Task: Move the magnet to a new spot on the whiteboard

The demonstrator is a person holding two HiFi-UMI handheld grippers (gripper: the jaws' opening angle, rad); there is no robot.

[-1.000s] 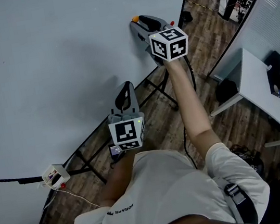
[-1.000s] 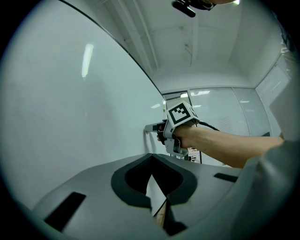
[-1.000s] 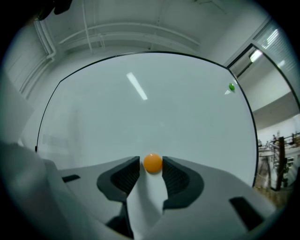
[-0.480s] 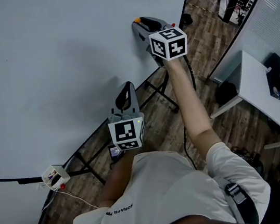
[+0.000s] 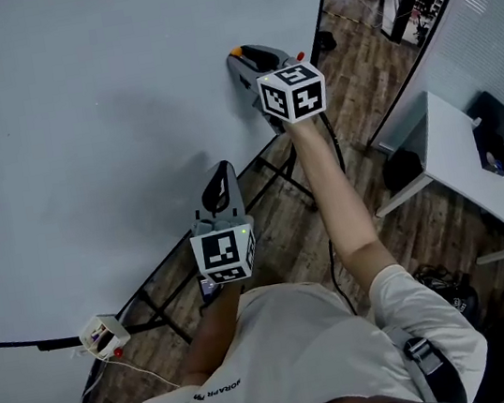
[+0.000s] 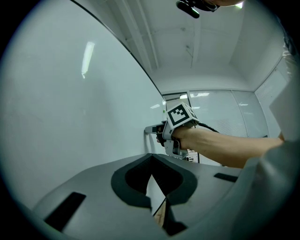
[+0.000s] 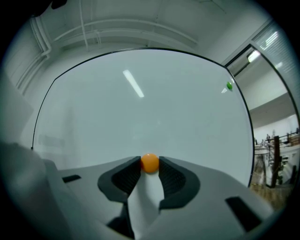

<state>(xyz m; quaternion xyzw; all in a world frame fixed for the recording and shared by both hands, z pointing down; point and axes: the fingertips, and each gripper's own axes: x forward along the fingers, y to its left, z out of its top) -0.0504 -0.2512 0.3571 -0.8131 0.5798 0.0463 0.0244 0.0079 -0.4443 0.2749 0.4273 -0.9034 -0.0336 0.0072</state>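
Observation:
A small orange magnet (image 5: 236, 52) (image 7: 150, 163) sits on the whiteboard (image 5: 79, 128) near its right edge. My right gripper (image 5: 239, 56) (image 7: 150, 165) points level at the board. Its jaws have just been closing, and both pad tips now touch the magnet's sides. My left gripper (image 5: 220, 174) (image 6: 151, 158) hangs lower and to the left, close to the board, shut with nothing in it. The left gripper view also shows the right gripper (image 6: 157, 131) against the board.
A green magnet (image 7: 229, 86) sticks near the board's upper right edge. The board's black stand legs (image 5: 287, 169) spread over the wooden floor. A white desk (image 5: 473, 161) stands to the right. A small box with wires (image 5: 102, 335) lies at the lower left.
The head view has shifted a little, so both grippers show slightly further left. Both keep their places at the board, the right one still at the orange magnet.

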